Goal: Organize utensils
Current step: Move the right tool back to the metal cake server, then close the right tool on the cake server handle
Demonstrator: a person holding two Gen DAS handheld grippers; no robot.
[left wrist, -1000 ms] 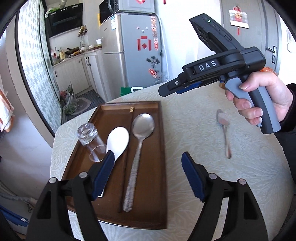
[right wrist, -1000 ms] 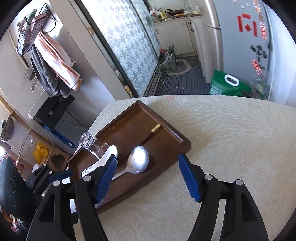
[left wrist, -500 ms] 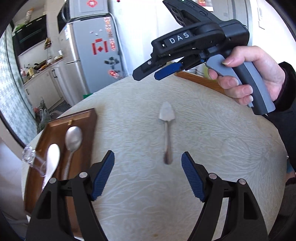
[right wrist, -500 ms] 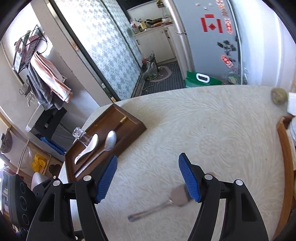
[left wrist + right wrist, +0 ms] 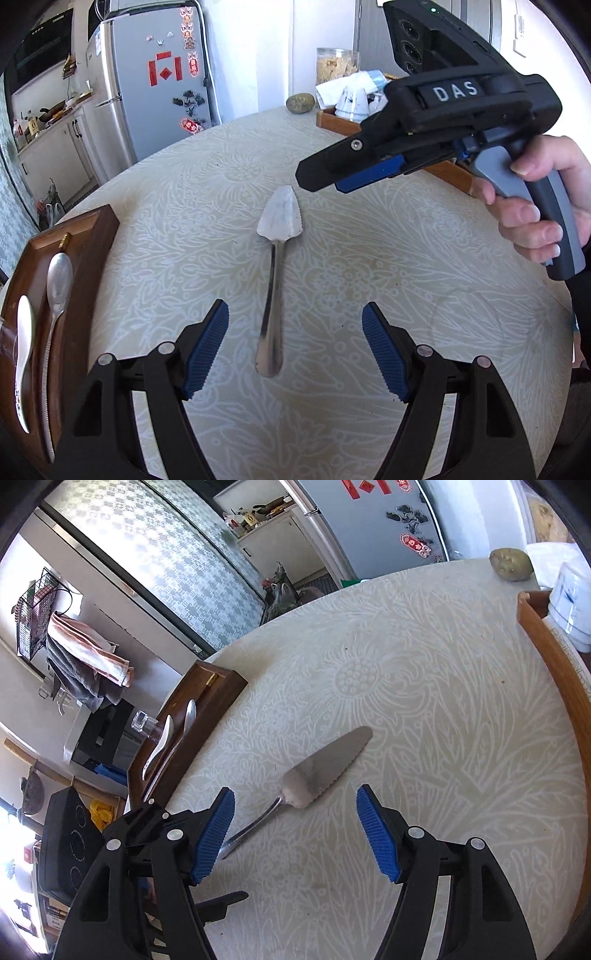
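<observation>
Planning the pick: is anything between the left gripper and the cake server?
Nothing visible. The cake server lies alone on the bare tablecloth, its handle end between the open left gripper's fingers.

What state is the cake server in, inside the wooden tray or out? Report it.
Out. The cake server lies flat on the table, apart from the wooden tray, which holds two spoons.

Readable in white capitals: "DAS", on a dark plate atop the right gripper (image 5: 347, 177) body, seen from the left wrist view. Red decorations and small stickers on the refrigerator (image 5: 147, 103) door, characters too small to make out. A small yellow tag with a dark mark on the far kitchen counter, unreadable.
</observation>
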